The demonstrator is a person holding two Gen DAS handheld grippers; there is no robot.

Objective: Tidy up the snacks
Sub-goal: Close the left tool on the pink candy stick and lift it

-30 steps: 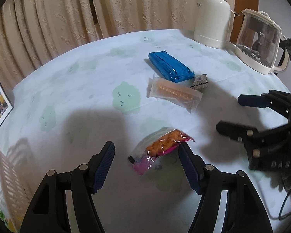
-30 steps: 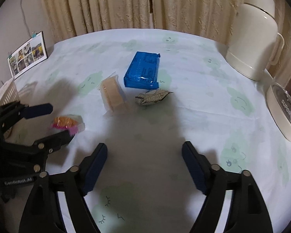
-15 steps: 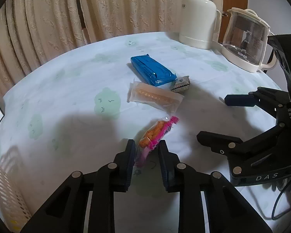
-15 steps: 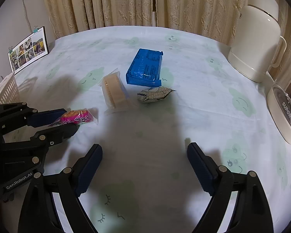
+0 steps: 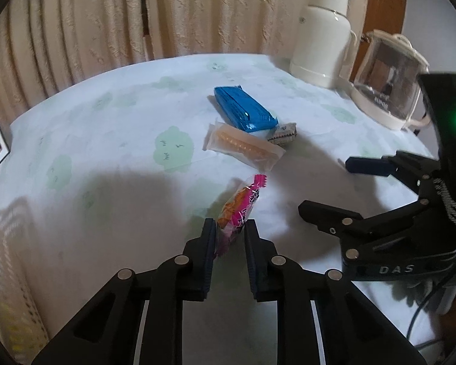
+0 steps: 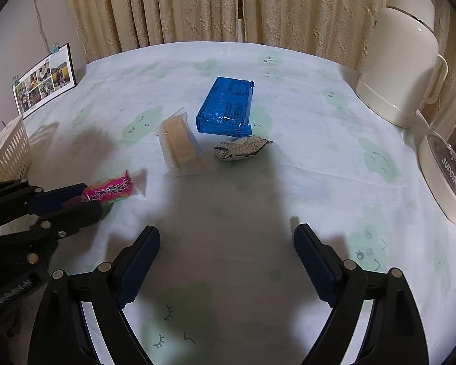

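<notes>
My left gripper (image 5: 228, 228) is shut on a pink and orange snack packet (image 5: 240, 210), held tilted just above the tablecloth; the same packet (image 6: 112, 189) shows at the left of the right wrist view, sticking out of the left gripper (image 6: 76, 199). Farther back lie a blue packet (image 5: 243, 112) (image 6: 226, 106), a clear pack of pale biscuits (image 5: 243, 147) (image 6: 179, 144) and a small grey patterned wrapper (image 5: 284, 133) (image 6: 243, 149). My right gripper (image 6: 226, 243) hangs open over bare cloth, nothing between its fingers; it also appears at the right (image 5: 328, 185).
A white slotted basket (image 6: 7, 149) (image 5: 6, 273) stands at the table's left edge. A photo frame (image 6: 44, 82) leans at the back left. A white thermos (image 6: 401, 57) (image 5: 322, 36) and a glass kettle (image 5: 389, 91) (image 6: 447, 176) stand at the right. Curtains hang behind.
My left gripper went from open around the pink packet to shut on it and has lifted it off the cloth. The right gripper stayed open, drawing back slightly.
</notes>
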